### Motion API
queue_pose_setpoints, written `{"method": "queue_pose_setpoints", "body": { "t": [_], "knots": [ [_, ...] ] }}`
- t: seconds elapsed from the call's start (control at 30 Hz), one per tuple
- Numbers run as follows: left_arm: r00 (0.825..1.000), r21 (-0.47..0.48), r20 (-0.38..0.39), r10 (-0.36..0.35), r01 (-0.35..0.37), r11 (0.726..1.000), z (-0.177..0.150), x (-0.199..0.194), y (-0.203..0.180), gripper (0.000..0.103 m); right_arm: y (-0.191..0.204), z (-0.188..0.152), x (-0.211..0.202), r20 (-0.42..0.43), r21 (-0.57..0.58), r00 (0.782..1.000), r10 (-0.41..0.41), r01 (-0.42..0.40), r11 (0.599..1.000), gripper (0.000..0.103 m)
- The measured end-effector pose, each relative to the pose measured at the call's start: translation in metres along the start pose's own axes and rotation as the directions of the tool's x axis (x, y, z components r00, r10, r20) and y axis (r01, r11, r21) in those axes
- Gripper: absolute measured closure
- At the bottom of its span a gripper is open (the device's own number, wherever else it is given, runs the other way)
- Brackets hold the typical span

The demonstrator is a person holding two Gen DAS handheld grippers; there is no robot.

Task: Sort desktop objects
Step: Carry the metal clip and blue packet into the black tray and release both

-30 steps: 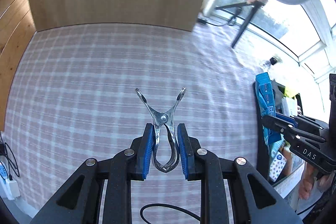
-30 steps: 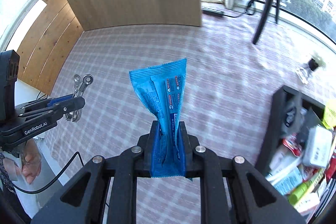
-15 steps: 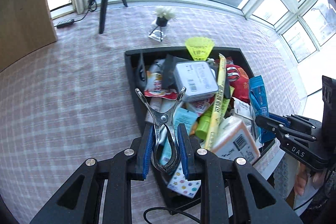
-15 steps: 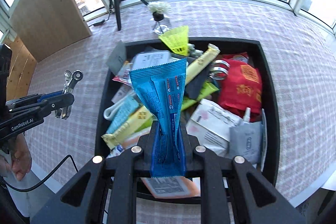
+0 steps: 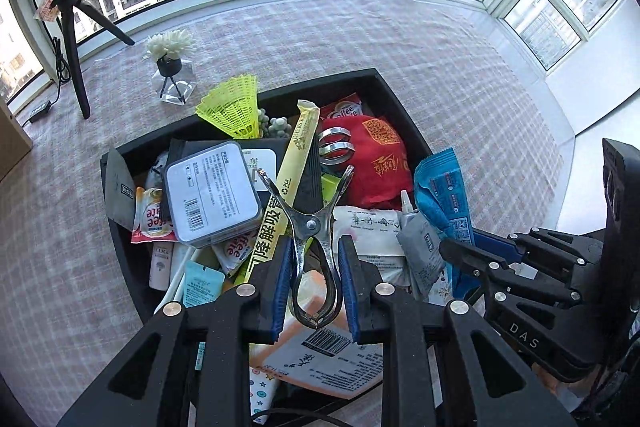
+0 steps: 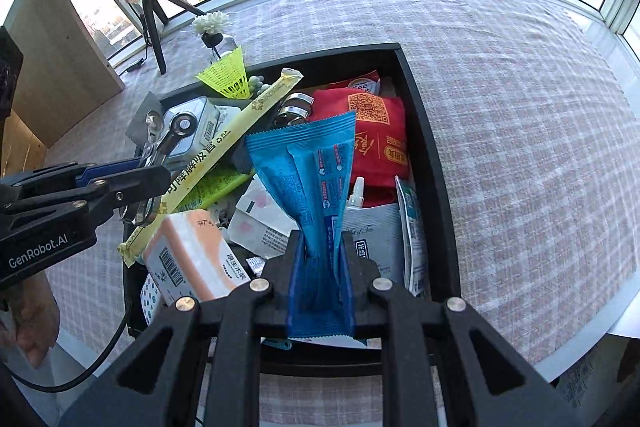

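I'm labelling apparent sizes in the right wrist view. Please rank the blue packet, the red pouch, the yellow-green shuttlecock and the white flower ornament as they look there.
1. blue packet, though it is held close to the camera, which inflates it
2. red pouch
3. yellow-green shuttlecock
4. white flower ornament, farthest away

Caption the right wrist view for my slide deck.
Right tongs grip a blue packet above a crowded black tray.

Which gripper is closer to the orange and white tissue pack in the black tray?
Left. The left gripper, shut on a metal clip, hangs right over the tissue pack. The right gripper, shut on a blue wrapper, sits to that pack's right, over the black tray.
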State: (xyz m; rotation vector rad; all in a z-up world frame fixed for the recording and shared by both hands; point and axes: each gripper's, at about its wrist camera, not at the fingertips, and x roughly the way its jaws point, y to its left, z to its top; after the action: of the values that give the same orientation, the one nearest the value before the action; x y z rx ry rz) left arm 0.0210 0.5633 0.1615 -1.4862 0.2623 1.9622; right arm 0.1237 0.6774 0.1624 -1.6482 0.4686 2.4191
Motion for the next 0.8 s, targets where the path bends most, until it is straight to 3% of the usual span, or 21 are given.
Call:
{"method": "queue_pose_setpoints", "body": {
  "t": [0.07, 0.13, 0.17, 0.2, 0.23, 0.27, 0.57, 0.8],
  "knots": [
    [1.000, 0.005, 0.004, -0.011, 0.011, 1.000, 0.003, 0.000, -0.006, 0.081, 0.000, 0.001, 0.000, -0.004, -0.004, 1.000, 0.000, 0.000, 1.000, 0.086],
    [0.999, 0.007, 0.031, -0.031, 0.031, 1.000, 0.002, -0.006, -0.009, 0.077, 0.003, 0.003, 0.000, -0.005, -0.022, 1.000, 0.025, -0.025, 0.999, 0.076],
    [0.999, 0.009, 0.029, -0.031, 0.031, 0.999, 0.005, -0.005, -0.010, 0.068, 0.003, 0.004, -0.002, -0.002, -0.016, 1.000, 0.021, -0.021, 1.000, 0.071],
    [0.999, 0.007, 0.020, -0.029, 0.029, 1.000, 0.004, -0.006, -0.009, 0.045, 0.002, 0.005, -0.004, 0.005, -0.004, 1.000, 0.007, -0.007, 1.000, 0.056],
    [0.999, 0.002, 0.028, -0.024, 0.024, 1.000, 0.003, -0.009, -0.007, 0.035, 0.002, 0.006, -0.007, 0.019, 0.003, 1.000, 0.002, -0.002, 1.000, 0.050],
    [0.999, 0.003, 0.040, -0.013, 0.012, 1.000, 0.003, -0.011, -0.005, 0.036, 0.002, 0.006, -0.010, 0.032, 0.004, 0.999, 0.004, -0.004, 1.000, 0.045],
    [0.999, -0.038, 0.044, 0.024, -0.022, 0.999, -0.011, -0.028, 0.023, 0.036, 0.014, 0.006, -0.018, 0.048, -0.003, 0.999, 0.011, -0.010, 1.000, 0.045],
    [0.994, -0.092, 0.087, 0.063, -0.055, 0.994, -0.039, -0.063, 0.058, 0.036, 0.055, -0.002, -0.026, 0.069, -0.055, 0.998, 0.012, -0.008, 0.998, 0.045]
  ]
}}
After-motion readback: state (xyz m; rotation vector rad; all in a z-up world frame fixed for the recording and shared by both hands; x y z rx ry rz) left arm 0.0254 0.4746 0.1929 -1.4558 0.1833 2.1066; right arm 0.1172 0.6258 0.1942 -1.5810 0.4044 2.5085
